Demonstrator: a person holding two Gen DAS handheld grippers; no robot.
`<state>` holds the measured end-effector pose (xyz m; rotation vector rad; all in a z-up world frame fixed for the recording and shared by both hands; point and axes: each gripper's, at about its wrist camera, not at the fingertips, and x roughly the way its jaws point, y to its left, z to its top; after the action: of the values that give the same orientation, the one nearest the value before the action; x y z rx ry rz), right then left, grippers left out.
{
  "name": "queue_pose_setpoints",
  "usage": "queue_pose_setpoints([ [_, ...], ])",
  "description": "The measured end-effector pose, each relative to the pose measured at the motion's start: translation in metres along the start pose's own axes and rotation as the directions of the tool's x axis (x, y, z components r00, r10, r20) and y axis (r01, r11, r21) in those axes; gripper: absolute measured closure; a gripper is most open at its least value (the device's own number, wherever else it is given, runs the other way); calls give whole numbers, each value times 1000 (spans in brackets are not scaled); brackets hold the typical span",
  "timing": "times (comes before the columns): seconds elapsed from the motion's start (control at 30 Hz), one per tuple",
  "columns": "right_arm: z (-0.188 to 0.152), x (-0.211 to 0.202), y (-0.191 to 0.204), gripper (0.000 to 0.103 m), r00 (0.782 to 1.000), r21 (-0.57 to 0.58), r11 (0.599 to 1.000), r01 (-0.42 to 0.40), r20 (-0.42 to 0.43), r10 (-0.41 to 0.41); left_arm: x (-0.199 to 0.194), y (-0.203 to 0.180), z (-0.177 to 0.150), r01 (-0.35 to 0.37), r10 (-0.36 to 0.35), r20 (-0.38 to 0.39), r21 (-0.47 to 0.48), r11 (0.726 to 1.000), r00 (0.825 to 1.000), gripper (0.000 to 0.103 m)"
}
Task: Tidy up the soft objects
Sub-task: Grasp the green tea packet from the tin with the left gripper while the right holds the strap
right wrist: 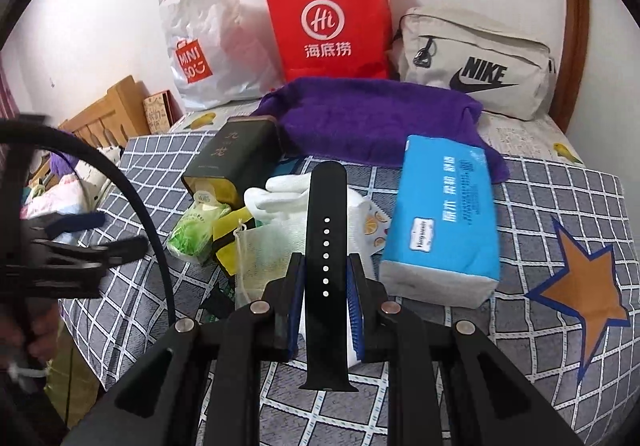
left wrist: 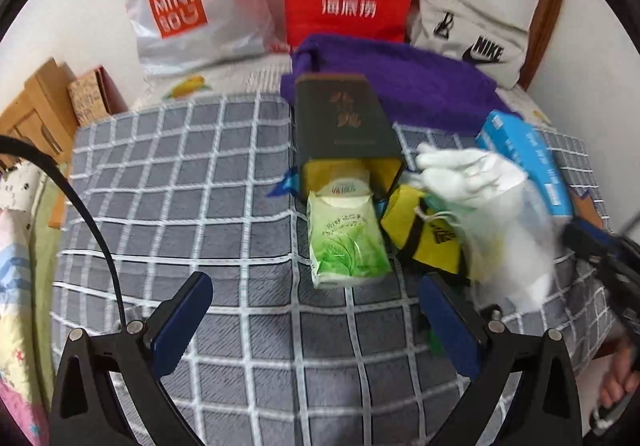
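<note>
My right gripper [right wrist: 325, 270] is shut on a black watch strap [right wrist: 326, 230] that stands upright between its pads, above a white glove [right wrist: 280, 198] and a mesh pouch [right wrist: 268, 254]. My left gripper [left wrist: 316, 306] is open and empty, low over the checked blanket [left wrist: 180, 174], just in front of a green tissue pack [left wrist: 346, 238]. The pack lies at the mouth of a dark tea box [left wrist: 344, 122]. A yellow pouch [left wrist: 424, 238], the white glove [left wrist: 472, 174] and a blue tissue pack [right wrist: 444, 214] lie beside it. A purple towel [right wrist: 380, 118] lies behind.
A red paper bag [right wrist: 332, 22], a silver Miniso bag [right wrist: 208, 42] and a beige Nike bag [right wrist: 476, 62] stand against the wall at the back. A wooden bed frame [right wrist: 108, 110] is at the left. An orange star patch [right wrist: 584, 286] is on the blanket at the right.
</note>
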<state>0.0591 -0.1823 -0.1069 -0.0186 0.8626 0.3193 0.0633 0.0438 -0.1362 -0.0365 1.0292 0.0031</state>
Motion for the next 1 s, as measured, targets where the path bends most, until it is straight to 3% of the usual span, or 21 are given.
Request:
queue_pose_setpoints([
  [0.13, 0, -6, -6, 83, 1000, 13, 1000, 2, 7, -2, 28, -3, 2, 39, -39, -37, -1, 999, 999, 0],
  [0.47, 5, -11, -9, 83, 1000, -3, 1000, 22, 13, -22, 65, -13, 5, -49, 53, -83, 45, 998, 995, 0],
  [0.6, 4, -8, -11, 83, 1000, -3, 1000, 27, 4, -27, 66, -11, 7, -37, 38, -61, 26, 999, 997, 3],
  [0.7, 3, -7, -13, 83, 1000, 4, 1000, 22, 2, -22, 64, -9, 11, -7, 8, -46, 6, 1000, 999, 19],
  [0.77, 4, -4, -14, 83, 1000, 2, 1000, 20, -6, -20, 62, -9, 12, 21, -21, -41, 5, 1000, 999, 36],
  [0.87, 5, -2, -14, 83, 1000, 3, 1000, 11, -11, -11, 58, -9, 13, 38, -37, -43, 11, 999, 998, 49],
  [1.0, 7, -1, -13, 83, 1000, -3, 1000, -2, -13, 2, 52, -4, 13, 61, -60, -50, 17, 998, 997, 53],
])
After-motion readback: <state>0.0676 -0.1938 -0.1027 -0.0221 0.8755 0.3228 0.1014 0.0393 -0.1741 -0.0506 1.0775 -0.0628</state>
